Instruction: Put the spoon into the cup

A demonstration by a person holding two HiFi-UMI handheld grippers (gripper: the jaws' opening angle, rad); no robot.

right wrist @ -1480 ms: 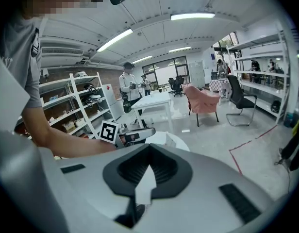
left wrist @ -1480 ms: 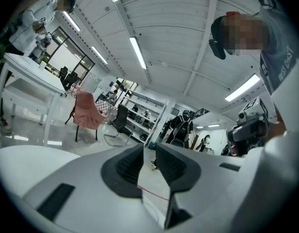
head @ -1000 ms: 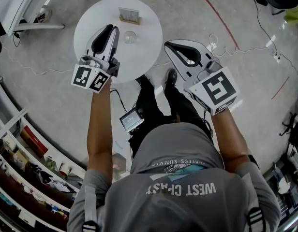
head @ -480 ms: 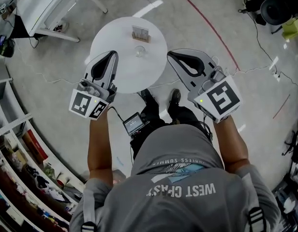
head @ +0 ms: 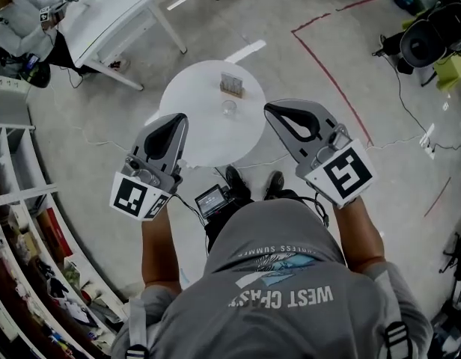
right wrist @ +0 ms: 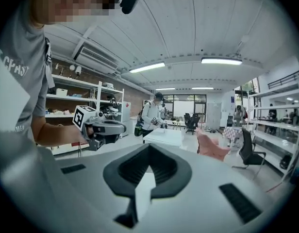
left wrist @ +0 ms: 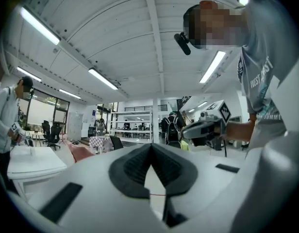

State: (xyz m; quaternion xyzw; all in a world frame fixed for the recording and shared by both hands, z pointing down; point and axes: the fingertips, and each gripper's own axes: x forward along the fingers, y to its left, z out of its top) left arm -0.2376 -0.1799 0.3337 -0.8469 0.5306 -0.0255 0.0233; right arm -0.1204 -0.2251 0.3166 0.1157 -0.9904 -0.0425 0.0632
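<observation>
Seen from above, a small round table (head: 193, 137) with a smooth white top stands on a pale, scuffed floor (head: 305, 43). Near the table's far edge sits a clear glass cup (head: 229, 109), and just beyond it, also on the table, a small boxy rack (head: 231, 85). The spoon is too small to make out from here. The left gripper (head: 179, 118), a smooth grey wedge ending in a cube with black-and-white square markers, hangs over the table's near left edge. The right gripper (head: 269, 108), the same shape, hangs just off the table's right edge. Neither touches the cup. A thin red line (head: 331, 77) crosses the floor to the right of the table. The gripper views point up and away from the table, so they miss it entirely. Instead they show a ribbed white ceiling with long strip lights (left wrist: 103, 79), metal shelves (right wrist: 67, 106) and people farther off. In each of those views the ridged black pads (left wrist: 132, 169) meet at their tips with nothing between them, so both grippers are closed and empty.
</observation>
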